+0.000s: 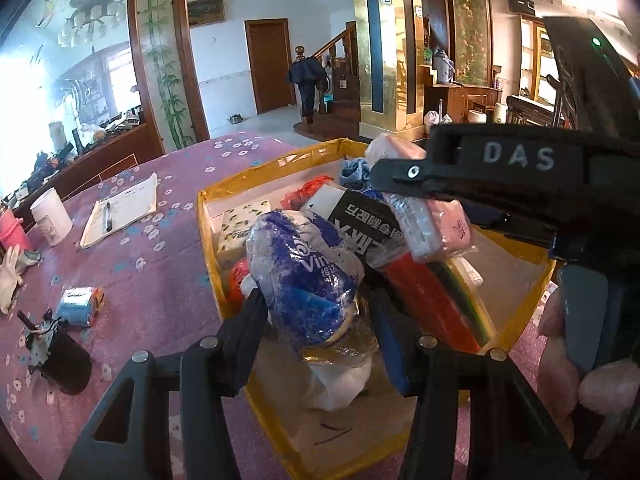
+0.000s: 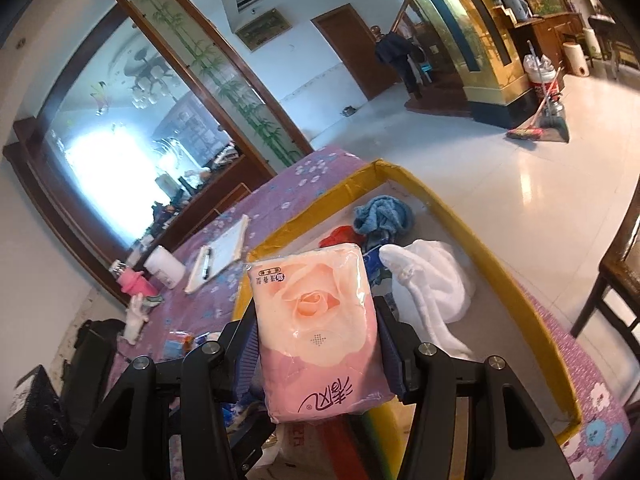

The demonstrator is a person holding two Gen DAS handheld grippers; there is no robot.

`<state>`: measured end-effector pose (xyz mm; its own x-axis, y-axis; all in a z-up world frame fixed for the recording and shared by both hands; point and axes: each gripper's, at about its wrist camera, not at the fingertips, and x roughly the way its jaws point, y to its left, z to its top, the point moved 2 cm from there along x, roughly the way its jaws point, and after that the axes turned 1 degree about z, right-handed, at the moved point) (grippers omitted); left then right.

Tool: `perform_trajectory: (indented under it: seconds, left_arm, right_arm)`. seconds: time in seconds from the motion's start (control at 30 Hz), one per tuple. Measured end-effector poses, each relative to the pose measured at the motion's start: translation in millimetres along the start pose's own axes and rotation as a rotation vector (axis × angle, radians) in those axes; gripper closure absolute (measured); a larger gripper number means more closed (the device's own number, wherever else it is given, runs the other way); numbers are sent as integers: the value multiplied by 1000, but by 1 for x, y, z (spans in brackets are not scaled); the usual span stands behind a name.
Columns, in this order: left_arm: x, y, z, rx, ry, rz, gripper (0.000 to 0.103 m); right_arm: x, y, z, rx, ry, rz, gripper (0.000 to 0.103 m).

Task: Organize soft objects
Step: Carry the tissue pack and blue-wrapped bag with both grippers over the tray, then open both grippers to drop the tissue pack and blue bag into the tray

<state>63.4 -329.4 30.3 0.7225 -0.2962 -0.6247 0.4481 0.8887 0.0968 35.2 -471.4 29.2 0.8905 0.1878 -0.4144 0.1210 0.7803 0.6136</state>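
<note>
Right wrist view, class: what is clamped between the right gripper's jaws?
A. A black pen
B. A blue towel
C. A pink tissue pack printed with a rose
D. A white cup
C: the pink tissue pack with its rose print sits squeezed between the jaws of the right gripper, above the yellow box.

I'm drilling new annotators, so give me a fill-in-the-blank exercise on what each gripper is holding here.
1. The right gripper is shut on a pink tissue pack printed with a ____.
2. The left gripper holds a blue and white ____ pack.
3. Both packs are over a box with a ____ rim.
4. A ____ towel lies inside it.

Missing: rose; tissue; yellow; blue
</note>
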Motion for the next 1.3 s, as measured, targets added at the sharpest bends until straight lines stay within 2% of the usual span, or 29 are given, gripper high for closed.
perform_trajectory:
  seconds: [0.13, 0.3, 0.43, 0.57, 0.63, 0.7, 0.8, 1.0, 1.3]
  left_arm:
    - [1, -3, 0, 15, -10, -8, 52]
    - [-1, -8, -4, 40, -21, -14, 48]
    - [6, -9, -7, 48, 8, -31, 48]
    - [3, -8, -7, 44, -2, -41, 46]
    - [-1, -9, -7, 49, -14, -43, 37]
    - [-5, -9, -7, 55, -36, -37, 28]
    - [-17, -10, -7, 65, -80, -22, 17]
    - [-28, -11, -9, 83, -114, 4, 13]
    - [-25, 4, -6, 8, -83, -38, 11]
  right_arm:
    - [8, -3, -3, -18, 35, -51, 46]
    - [17, -17, -8, 8, 64, -63, 46]
    - [20, -17, -12, -5, 63, -71, 45]
    - [19, -15, -14, -18, 37, -57, 44]
    - [16, -15, -15, -19, 24, -36, 42]
    - [14, -14, -16, -17, 16, -29, 31]
    - [7, -9, -15, -32, -20, -27, 22]
    - [-4, -3, -13, -49, -72, -10, 16]
    - [-11, 0, -11, -64, -99, -27, 13]
